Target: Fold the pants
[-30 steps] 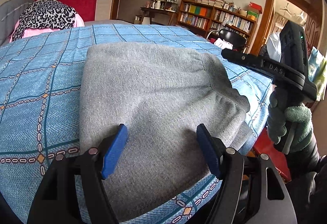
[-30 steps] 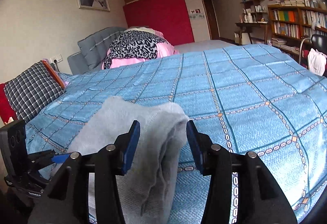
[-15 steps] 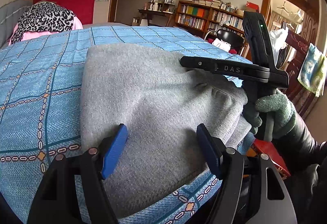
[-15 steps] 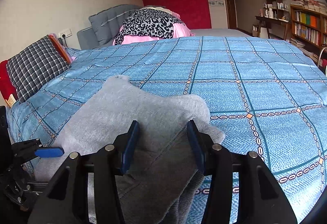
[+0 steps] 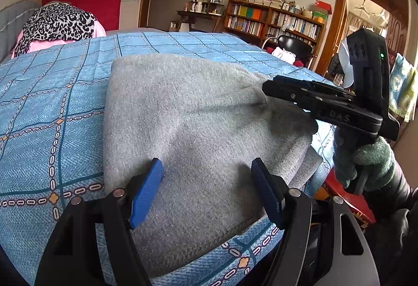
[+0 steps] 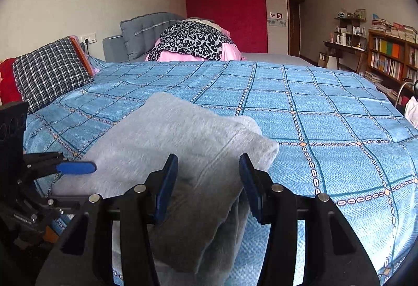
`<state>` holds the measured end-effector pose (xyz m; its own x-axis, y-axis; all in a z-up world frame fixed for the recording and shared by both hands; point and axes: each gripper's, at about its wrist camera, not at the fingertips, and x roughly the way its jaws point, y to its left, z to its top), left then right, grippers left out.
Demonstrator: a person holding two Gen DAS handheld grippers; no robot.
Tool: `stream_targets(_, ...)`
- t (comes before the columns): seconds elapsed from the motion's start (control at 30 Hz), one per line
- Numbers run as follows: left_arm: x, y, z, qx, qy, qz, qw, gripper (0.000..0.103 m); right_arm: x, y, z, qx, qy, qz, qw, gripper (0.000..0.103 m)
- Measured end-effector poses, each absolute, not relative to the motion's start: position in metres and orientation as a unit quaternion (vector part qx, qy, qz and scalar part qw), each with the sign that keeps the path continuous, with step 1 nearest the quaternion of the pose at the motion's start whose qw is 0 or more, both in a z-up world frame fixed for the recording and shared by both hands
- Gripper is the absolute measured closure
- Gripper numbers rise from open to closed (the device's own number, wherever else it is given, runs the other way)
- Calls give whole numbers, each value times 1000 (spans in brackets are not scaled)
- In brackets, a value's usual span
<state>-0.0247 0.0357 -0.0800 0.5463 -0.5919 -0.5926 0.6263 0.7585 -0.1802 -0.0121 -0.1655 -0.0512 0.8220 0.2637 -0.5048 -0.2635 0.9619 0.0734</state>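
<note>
Folded grey pants (image 5: 188, 129) lie on the blue checked bedspread (image 5: 52, 113) at the near edge of the bed, directly in front of you. Your left gripper (image 5: 207, 189) hangs over the near end of the bundle; its blue pads (image 5: 146, 192) stand well apart, with grey cloth showing in the gap and neither pad pressing on it. Your right gripper (image 6: 207, 181), held in a green-gloved hand (image 5: 365, 163), sits at the bundle's right end. Its jaws are partly apart, and the folded edge of the pants runs between the pads (image 6: 166, 186); whether they pinch the cloth cannot be told. In the right wrist view, the left gripper's blue pad (image 6: 75, 168) lies just beside the bundle's left side.
</note>
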Motion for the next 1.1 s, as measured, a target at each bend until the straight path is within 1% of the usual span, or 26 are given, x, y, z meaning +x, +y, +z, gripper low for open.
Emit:
stream_targets(0.13,-24,37,-80,27,327,-346,879,33,-25,-166,-70,-9,279,124,952,52)
stream_targets(0.23,-23,38,-81,30,327,-346,879,33,-26,-175,-80,29,286,133,949,51)
stream_targets(0.4,-21,39,-81,31,331,-345,878,33,-26,-182,-87,55,285,138,947,47)
stream_targets(0.5,-17,40,-78,26,336,-342,877,33,-24,-186,-88,69,289,141,944,44)
stream_targets(0.6,-9,45,-73,7,342,-332,879,33,-21,-193,-87,96,300,141,939,37)
stream_targets(0.67,-1,51,-70,-15,348,-328,878,27,-18,-198,-85,119,305,145,934,32)
stream_targets(0.7,3,54,-69,-26,350,-326,878,22,-17,-201,-84,128,305,147,932,31)
stream_targets(0.9,17,64,-64,-63,365,-317,873,21,-15,-214,-80,157,305,140,929,29)
stream_targets(0.97,22,65,-64,-69,370,-316,871,20,-12,-220,-80,171,307,139,926,23)
stream_targets(1.1,30,64,-61,-77,377,-316,867,19,-2,-228,-79,200,312,148,917,23)
